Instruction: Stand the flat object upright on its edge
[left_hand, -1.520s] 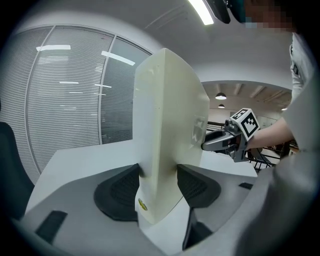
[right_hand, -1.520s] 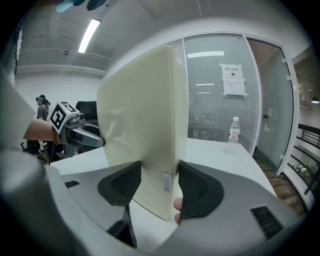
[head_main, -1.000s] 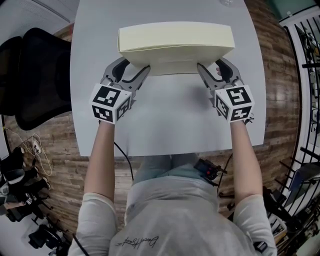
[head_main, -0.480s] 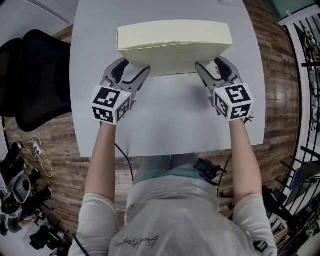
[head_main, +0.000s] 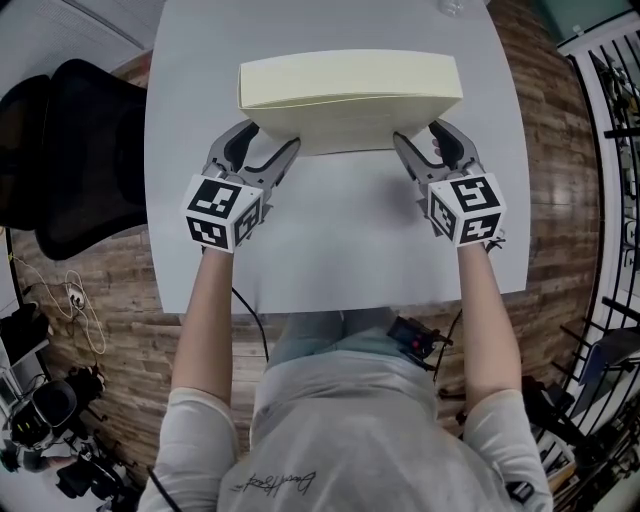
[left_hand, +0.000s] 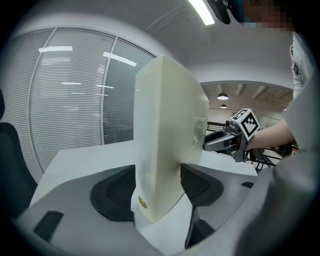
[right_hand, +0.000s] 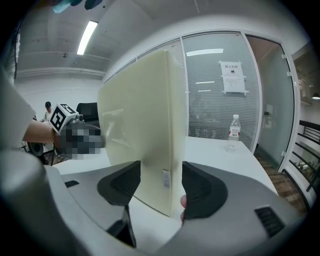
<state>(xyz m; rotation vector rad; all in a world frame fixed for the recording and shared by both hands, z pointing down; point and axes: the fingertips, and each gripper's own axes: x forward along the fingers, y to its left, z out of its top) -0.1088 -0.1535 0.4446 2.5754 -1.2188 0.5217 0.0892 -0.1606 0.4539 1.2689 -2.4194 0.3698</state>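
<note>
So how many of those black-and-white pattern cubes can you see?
2. One marker cube sits on the left gripper, whose jaws have just been opening around the cream board; the other sits on the right gripper. None seems hidden.

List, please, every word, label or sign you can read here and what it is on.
Nothing is legible.
Wall notice: too small.
White label on cream board: blurred.
Yellow sticker on it: blurred.
Bottle label: too small.
Shirt print: illegible script.
</note>
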